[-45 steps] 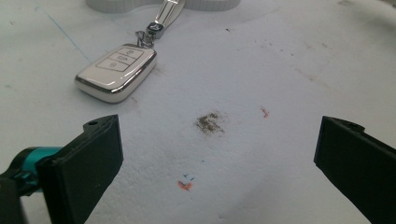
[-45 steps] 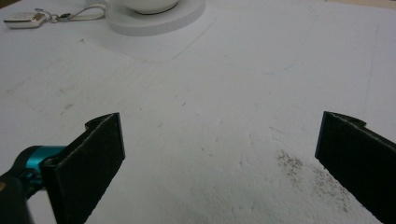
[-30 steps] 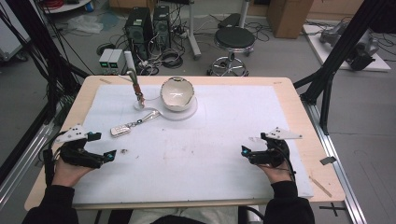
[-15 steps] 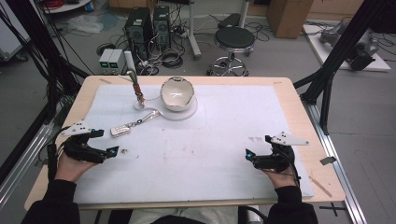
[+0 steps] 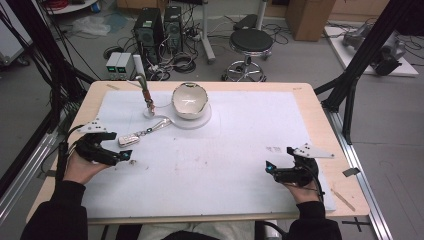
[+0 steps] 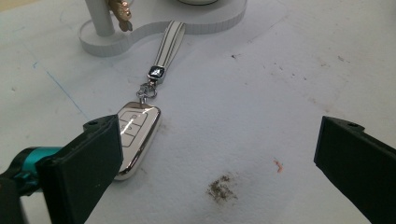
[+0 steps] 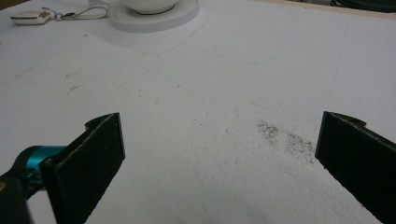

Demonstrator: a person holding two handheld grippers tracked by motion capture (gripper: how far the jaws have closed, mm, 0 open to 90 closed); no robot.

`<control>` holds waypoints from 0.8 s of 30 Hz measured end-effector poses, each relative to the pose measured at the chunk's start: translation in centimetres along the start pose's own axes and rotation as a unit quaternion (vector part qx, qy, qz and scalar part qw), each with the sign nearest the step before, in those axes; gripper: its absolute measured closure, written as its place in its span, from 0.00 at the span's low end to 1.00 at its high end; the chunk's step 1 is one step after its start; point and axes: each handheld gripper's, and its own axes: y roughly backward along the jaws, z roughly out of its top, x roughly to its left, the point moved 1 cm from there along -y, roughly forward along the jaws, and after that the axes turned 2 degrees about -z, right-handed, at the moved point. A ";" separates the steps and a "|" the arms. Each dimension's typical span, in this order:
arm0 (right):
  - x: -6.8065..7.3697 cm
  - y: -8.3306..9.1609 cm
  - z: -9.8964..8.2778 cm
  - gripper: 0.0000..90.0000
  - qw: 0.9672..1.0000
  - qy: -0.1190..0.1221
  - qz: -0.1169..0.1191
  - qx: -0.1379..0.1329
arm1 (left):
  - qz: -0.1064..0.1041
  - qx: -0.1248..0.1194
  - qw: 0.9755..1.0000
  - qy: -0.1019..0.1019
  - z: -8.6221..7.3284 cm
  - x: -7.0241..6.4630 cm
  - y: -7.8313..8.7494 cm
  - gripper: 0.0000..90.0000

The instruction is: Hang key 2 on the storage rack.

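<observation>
Nearest to the person, the right gripper (image 5: 270, 169) hovers low over the white mat (image 5: 240, 150) at the right front of the counter (image 5: 310, 107), held in the person's right hand (image 5: 300, 182). Its jaws are spread wide with nothing between them; in the right gripper view they frame only bare, slightly soiled mat.

Over on the left, a little farther in, the left gripper (image 5: 126, 157) sits in the left hand (image 5: 82, 165), pointing inward along the mat. It too is released, jaws far apart. In the left gripper view the silver key fob (image 6: 135, 135) lies flat on the mat right by the left jaw, partly hidden behind it; I cannot tell whether the jaw touches it. From the high view the key fob (image 5: 127, 139) lies just beyond the gripper tips.

A short ring and a pale strap (image 6: 169, 44) run from the fob away toward the back, the far end of the strap lying against the white stand base (image 6: 187, 23).

On that base, farther back, a thin post (image 5: 146, 95) stands upright at the left and a glossy bowl (image 5: 189, 100) rests on the rounder part at the right, tilted slightly.

Behind the counter, on the floor, there are computer towers (image 5: 160, 27) amid cables and a black stool (image 5: 251, 42).
</observation>
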 end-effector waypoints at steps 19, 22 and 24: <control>0.0 0.1 -0.1 0.01 1.000 0.000 0.002 -0.004 | -0.022 0.059 0.998 -0.013 3.0 1.7 -2.2 0.02; 0.0 0.1 -0.2 0.01 1.000 -0.003 0.003 -0.002 | -0.022 0.070 0.997 -0.006 3.4 2.2 -2.9 0.02; 0.0 0.1 -0.2 0.01 1.000 -0.003 0.002 -0.002 | -0.024 0.081 0.996 -0.007 3.6 2.5 -3.5 0.02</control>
